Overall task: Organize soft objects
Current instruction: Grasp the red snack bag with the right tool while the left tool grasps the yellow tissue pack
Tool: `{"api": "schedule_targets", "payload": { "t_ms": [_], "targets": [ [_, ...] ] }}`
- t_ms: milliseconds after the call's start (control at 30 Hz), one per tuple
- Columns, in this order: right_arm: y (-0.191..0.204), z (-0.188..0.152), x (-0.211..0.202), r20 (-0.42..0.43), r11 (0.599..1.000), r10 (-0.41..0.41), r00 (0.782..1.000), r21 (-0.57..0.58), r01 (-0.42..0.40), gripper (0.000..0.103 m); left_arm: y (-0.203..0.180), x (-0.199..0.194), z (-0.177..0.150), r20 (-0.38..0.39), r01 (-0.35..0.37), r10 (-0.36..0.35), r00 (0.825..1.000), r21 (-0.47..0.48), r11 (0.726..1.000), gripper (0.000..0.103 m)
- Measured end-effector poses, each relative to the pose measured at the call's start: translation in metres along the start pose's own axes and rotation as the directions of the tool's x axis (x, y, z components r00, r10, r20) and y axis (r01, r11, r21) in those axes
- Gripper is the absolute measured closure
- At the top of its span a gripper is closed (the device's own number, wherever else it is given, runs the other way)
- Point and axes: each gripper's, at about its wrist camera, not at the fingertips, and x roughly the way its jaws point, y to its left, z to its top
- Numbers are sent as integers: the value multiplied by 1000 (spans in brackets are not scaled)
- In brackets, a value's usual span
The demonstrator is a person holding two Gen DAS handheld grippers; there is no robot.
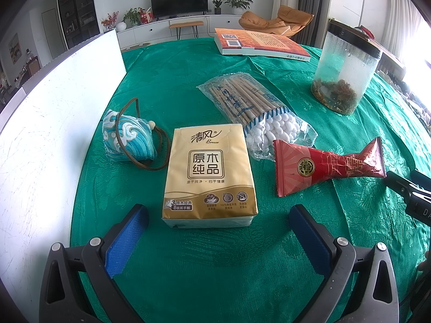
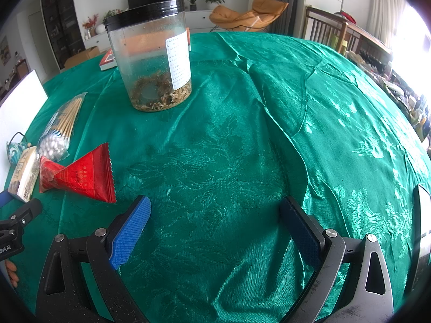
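We see the tissue pack [image 1: 209, 177], printed "清风 Breeze" and "原木纯品", flat on the green tablecloth [image 1: 167, 86] just ahead of our left gripper [image 1: 218, 216], fingers spread wide and empty. Beside it lie the blue pouch [image 1: 126, 138] and red wrapper [image 1: 327, 165]; our right gripper [image 2: 215, 210] gapes over bare cloth

A glossy green damask cloth [image 2: 242, 134] with a woven floral pattern covers the surface. The tissue pack [image 1: 208, 177] wears smooth, faintly shiny plastic film; the red snack wrapper [image 1: 327, 165] is crinkled foil. The cotton swab bag [image 1: 253, 107] is clear plastic, as is the black-lidded jar [image 2: 153, 62]. Ribbed blue rubbery pads [image 1: 125, 239] line the left claw [image 1: 218, 237].
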Motion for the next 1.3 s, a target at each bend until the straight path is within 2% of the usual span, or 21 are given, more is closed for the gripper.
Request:
{"api": "schedule_targets", "payload": {
  "t_ms": [267, 333, 433, 500, 533, 567, 633, 700, 767, 833, 900, 967, 1033, 1067, 1100, 1133, 1167, 1200, 1300],
  "targets": [
    [0, 0, 0, 0, 1000, 2, 1000, 5, -2, 4, -1, 0, 1, 0, -14, 14, 1000, -21, 1000, 0],
    [1, 1, 1, -2, 1000, 9, 1000, -4, -9, 4, -1, -1, -1, -3, -4, 4, 1000, -4, 1000, 0],
    [-2, 0, -9, -16, 995, 63, 998, -73, -64, 7, 2, -9, -10, -33, 43, -41, 999, 59, 997, 0],
    [-1, 1, -35, 69, 988, 81, 994, -139, -71, 7, 6, -17, -20, -45, 55, -52, 998, 69, 996, 0],
    [5, 3, -50, 112, 975, 123, 986, -201, -98, 6, 8, -22, -26, -48, 54, -51, 998, 67, 996, 0],
    [15, 5, -63, 126, 951, 185, 975, -272, -145, 6, 10, -27, -32, -44, 58, -55, 997, 67, 996, 0],
    [46, 12, -74, 45, 867, 301, 952, -430, -254, 6, 12, -37, -45, -34, 75, -73, 997, 69, 995, 0],
    [85, 13, -72, -21, 768, 289, 957, -592, -245, 6, 16, -46, -53, -36, 95, -93, 995, 59, 994, 0],
    [120, 11, -59, -66, 672, 266, 962, -703, -234, 7, 23, -53, -60, -36, 137, -136, 990, 27, 990, 0],
    [146, 12, -41, -105, 613, 242, 965, -754, -236, 7, 31, -61, -65, -34, 186, -187, 982, -15, 982, 0],
    [162, 16, -20, -151, 593, 207, 967, -767, -246, 8, 38, -66, -68, -33, 226, -228, 973, -48, 973, 0],
    [165, 20, -7, -188, 606, 191, 963, -749, -267, 9, 42, -69, -68, -35, 253, -256, 966, -73, 965, 0],
    [160, 21, -2, -221, 626, 179, 959, -726, -284, 18, 42, -69, -65, -32, 267, -271, 962, -89, 960, 0],
    [156, 19, -2, -233, 633, 176, 956, -717, -292, 42, 41, -69, -61, -29, 270, -273, 962, -91, 959, 0],
    [148, 19, -5, -254, 649, 204, 945, -688, -325, 78, 39, -67, -56, -27, 269, -272, 962, -88, 959, 0],
    [141, 18, -7, -263, 672, 184, 947, -669, -317, 77, 37, -66, -50, -24, 263, -266, 964, -86, 961, 0],
    [134, 17, -10, -254, 693, 169, 952, -656, -298, 85, 35, -65, -42, -13, 253, -255, 967, -85, 964, 0],
    [126, 14, -15, -245, 713, 170, 954, -638, -291, 86, 34, -64, -33, 1, 242, -243, 970, -88, 966, 0],
    [87, 6, -33, -226, 812, 216, 950, -499, -304, 86, 25, -48, -2, -14, 189, -190, 982, -84, 979, 0]
  ]
}}
